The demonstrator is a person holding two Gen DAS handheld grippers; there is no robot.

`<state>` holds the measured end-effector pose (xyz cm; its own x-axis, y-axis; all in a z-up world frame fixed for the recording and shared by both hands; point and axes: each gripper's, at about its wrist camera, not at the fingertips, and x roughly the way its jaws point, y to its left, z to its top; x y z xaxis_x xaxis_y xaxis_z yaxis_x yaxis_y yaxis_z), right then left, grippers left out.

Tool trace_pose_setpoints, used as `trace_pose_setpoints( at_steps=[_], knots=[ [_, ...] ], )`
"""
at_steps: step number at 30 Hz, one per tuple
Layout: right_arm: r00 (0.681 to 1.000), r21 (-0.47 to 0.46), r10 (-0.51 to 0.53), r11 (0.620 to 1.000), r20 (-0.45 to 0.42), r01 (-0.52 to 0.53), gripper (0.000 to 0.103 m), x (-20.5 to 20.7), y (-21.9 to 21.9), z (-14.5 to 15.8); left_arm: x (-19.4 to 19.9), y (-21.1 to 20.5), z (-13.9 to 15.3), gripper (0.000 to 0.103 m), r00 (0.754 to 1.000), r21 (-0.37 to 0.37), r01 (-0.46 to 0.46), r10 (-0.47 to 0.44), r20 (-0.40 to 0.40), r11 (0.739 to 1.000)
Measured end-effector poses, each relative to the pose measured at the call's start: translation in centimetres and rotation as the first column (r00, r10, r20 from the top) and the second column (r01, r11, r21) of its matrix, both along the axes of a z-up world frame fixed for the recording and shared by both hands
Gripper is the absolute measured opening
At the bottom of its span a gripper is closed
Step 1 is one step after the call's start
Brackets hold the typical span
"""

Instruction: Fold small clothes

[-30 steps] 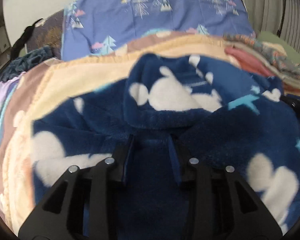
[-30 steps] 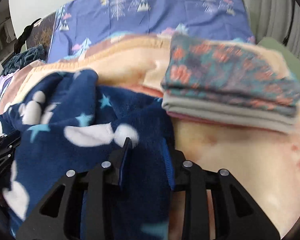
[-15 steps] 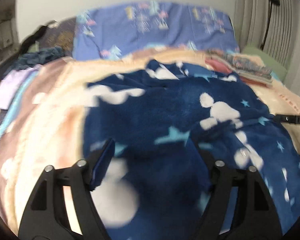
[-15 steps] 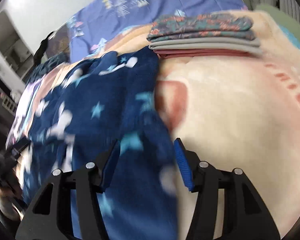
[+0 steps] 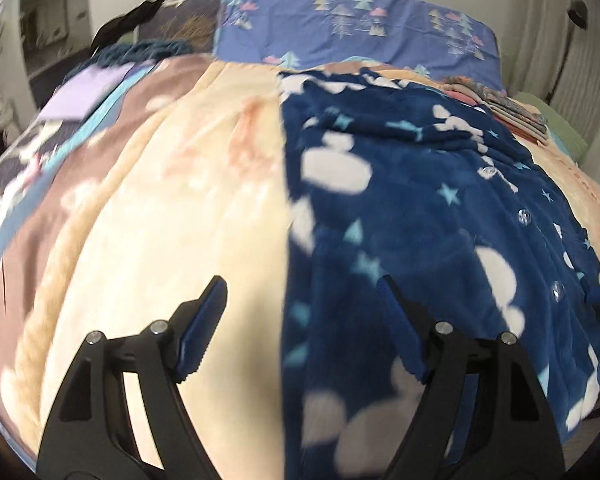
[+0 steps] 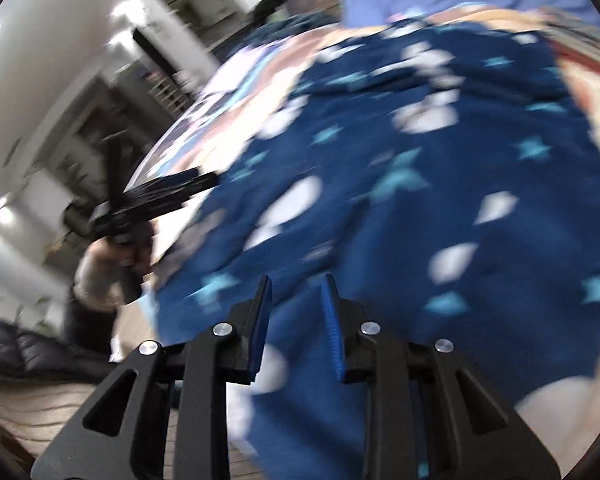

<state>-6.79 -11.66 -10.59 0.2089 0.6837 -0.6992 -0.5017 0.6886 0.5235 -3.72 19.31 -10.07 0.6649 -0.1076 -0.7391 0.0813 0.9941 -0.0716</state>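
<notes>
The navy fleece garment [image 5: 420,208], printed with white blobs and pale blue stars and fastened by a row of clear buttons [image 5: 523,216], lies spread flat on a cream plush blanket [image 5: 180,200] over the bed. In the left wrist view it fills the field from 12 round to 5 o'clock. The left gripper [image 5: 302,304] stands released, jaws wide, hovering over the garment's left edge: one pad hangs above bare blanket, the other above fleece, and neither presses cloth.

At 1 o'clock, just past the garment's far corner, sits a stack of folded clothes [image 5: 508,108]. A blue pillowcase with tree prints [image 5: 356,28] lies at 12.

In the right wrist view the right gripper [image 6: 296,304] has its jaws closing over the garment's near hem; motion blur makes it hard to say, but the fleece seems to sit between them without being pinched. The left gripper appears at 9 o'clock in a hand [image 6: 112,256].
</notes>
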Motion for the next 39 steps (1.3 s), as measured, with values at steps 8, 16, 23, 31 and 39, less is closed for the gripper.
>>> trace_pose_setpoints(
  at_steps=[8, 16, 23, 31, 39],
  knots=[
    [0.984, -0.078, 0.013, 0.997, -0.179, -0.027, 0.030, -1.1, 3.9, -4.4, -4.0, 0.6, -0.9, 0.078, 1.000, -0.047, 0.017, -0.017, 0.000, 0.999],
    [0.980, -0.030, -0.009, 1.000, -0.199, 0.003, 0.009, 0.2, 6.5, -4.2, -6.0, 1.0, -2.9, 0.080, 0.997, -0.153, 0.053, -0.062, -0.055, 0.987],
    [0.996, -0.010, -0.087, 0.996, -0.036, 0.086, 0.008, -2.7, 2.6, 2.3, -6.3, 1.7, -2.7, 0.080, 0.993, -0.269, 0.088, -0.106, -0.054, 0.959],
    [0.971, 0.090, -0.050, 0.993, -0.233, 0.073, 0.011, -2.5, 3.0, -1.7, -7.1, 1.7, -3.2, 0.079, 0.989, -0.318, 0.114, -0.137, -0.051, 0.941],
    [0.978, -0.038, -0.029, 0.999, -0.205, 0.022, 0.033, -3.0, 5.2, -1.6, -7.9, 0.9, -3.2, 0.075, 0.985, -0.307, 0.145, -0.165, -0.042, 0.941]
  ],
)
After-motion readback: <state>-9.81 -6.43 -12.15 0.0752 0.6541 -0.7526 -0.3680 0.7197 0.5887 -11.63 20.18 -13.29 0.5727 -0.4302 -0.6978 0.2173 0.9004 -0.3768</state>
